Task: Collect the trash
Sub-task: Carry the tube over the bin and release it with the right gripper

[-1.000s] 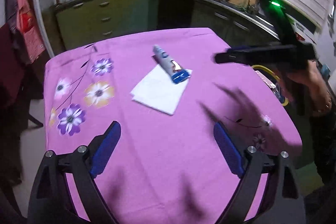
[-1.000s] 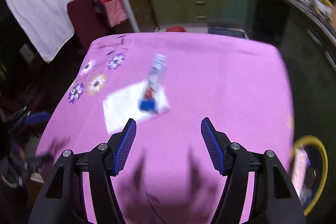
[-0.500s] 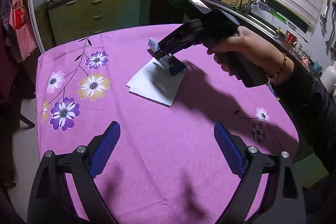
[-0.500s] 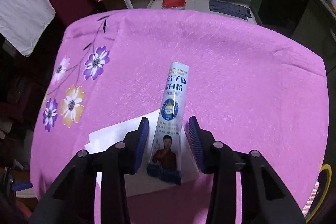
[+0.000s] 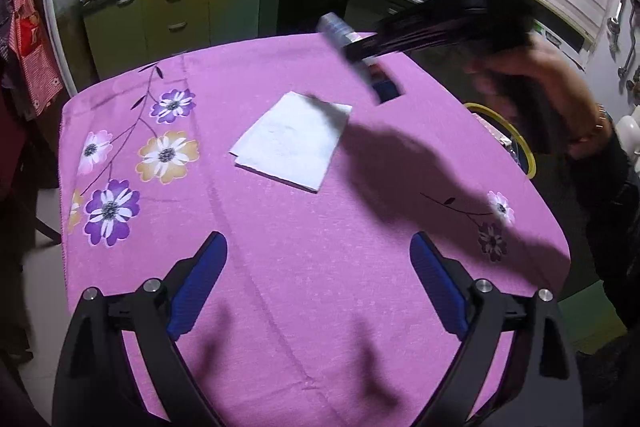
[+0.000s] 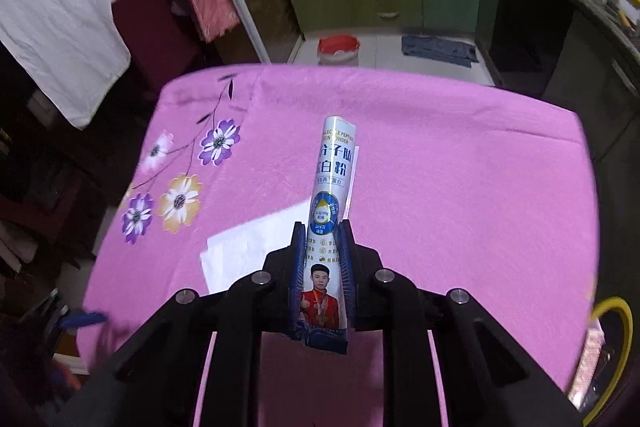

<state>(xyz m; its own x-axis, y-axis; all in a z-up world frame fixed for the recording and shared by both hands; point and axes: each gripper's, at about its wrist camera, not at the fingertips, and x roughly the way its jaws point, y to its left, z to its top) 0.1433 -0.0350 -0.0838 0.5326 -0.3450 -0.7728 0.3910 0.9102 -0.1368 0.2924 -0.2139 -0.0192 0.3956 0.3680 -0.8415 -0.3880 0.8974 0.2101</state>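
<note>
My right gripper (image 6: pixel 322 231) is shut on a white and blue rolled packet (image 6: pixel 329 211) and holds it lifted above the pink tablecloth (image 6: pixel 460 167). In the left wrist view the same packet (image 5: pixel 360 61) shows blurred in the right gripper (image 5: pixel 360 47) over the far side of the table. A white napkin (image 5: pixel 292 141) lies flat on the cloth; it also shows in the right wrist view (image 6: pixel 248 251) under the gripper. My left gripper (image 5: pixel 318 283) is open and empty over the near part of the table.
A yellow-rimmed bin (image 5: pixel 508 131) stands beside the table's right edge; it also shows in the right wrist view (image 6: pixel 608 339). Green kitchen cabinets (image 5: pixel 172 15) and a counter with a sink lie behind. A red-lidded container (image 6: pixel 338 49) is on the floor.
My right gripper closed on the packet and lifted it off the napkin, moving up and to the right. My left gripper stayed open in place.
</note>
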